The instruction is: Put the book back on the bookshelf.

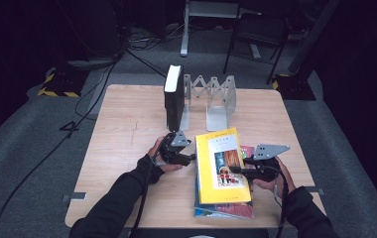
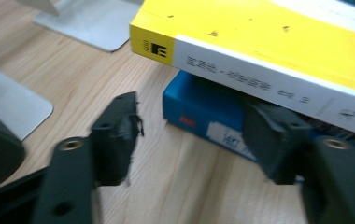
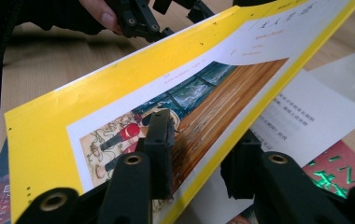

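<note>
high view: yellow book [image 1: 222, 166] tops a stack on the table's [image 1: 127, 129] near right part, before a metal rack [image 1: 216, 96]. right gripper [image 3: 199, 156] pinches its cover edge, one jaw above, one below. left gripper [image 2: 194, 135] is spread at its spine side, one jaw under the spine by a blue book [image 2: 203, 109], gripping nothing.
</note>
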